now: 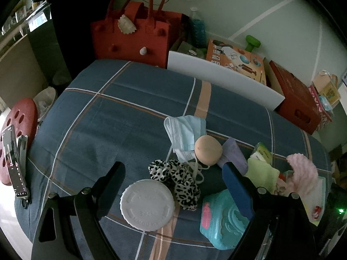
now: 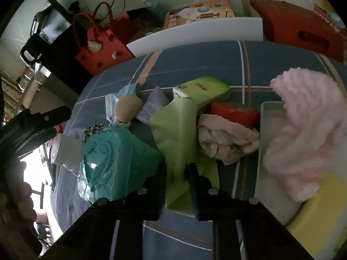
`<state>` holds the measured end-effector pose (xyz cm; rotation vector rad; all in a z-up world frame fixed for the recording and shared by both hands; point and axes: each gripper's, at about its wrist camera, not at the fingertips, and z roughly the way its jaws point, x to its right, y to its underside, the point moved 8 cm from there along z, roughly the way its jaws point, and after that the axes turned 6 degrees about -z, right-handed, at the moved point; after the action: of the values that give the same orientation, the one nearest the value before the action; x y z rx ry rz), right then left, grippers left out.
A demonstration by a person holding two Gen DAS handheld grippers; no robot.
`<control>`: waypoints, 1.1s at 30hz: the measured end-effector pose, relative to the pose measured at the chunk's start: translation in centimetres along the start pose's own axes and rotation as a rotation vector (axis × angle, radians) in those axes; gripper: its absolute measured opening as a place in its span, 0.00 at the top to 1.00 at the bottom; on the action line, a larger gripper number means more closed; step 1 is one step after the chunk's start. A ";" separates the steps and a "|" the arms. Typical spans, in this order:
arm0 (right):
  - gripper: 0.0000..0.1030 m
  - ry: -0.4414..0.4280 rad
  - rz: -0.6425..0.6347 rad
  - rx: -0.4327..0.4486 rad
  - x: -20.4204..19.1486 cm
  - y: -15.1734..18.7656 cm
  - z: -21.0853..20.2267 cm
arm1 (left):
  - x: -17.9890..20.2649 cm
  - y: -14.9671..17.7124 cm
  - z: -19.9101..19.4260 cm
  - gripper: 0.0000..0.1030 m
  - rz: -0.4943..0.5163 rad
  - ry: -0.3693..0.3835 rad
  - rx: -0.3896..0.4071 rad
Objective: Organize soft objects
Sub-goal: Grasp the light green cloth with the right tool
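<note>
While the left hand-held gripper hangs spread wide and empty above the round white plastic lid and the leopard-print fabric scrunchie, the risk sits further right. There the right hand-held gripper has its jaws drawn close on a fold of the thin lime-green cloth, which lies on the blue plaid bedcover between the teal wet-wipe pack and the crumpled pale-pink fabric.

I judge the pinch catches only a narrow pleat near the cloth's near end, so it may slip free on lifting. The cloth's far end lies against the green tissue packet and may be tucked under it, so a pull could drag that packet along, or nudge the wipe pack just beside the left jaw.

Seen from the right wrist, the cloth's long axis runs away from the gripper, its far end pointing toward the tissue packet, its near end trailing between and below the jaws.
</note>
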<state>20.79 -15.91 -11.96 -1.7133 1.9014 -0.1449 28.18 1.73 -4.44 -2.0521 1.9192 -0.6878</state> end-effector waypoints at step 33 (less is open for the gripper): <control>0.97 -0.245 0.150 0.209 0.4 -2.4 -5.7 | 1.1 0.2 -0.3 0.12 0.044 -0.028 0.015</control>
<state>20.15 -18.33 -6.25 -1.3783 1.7590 -0.0693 27.88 0.63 -4.05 -1.9933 1.9316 -0.6583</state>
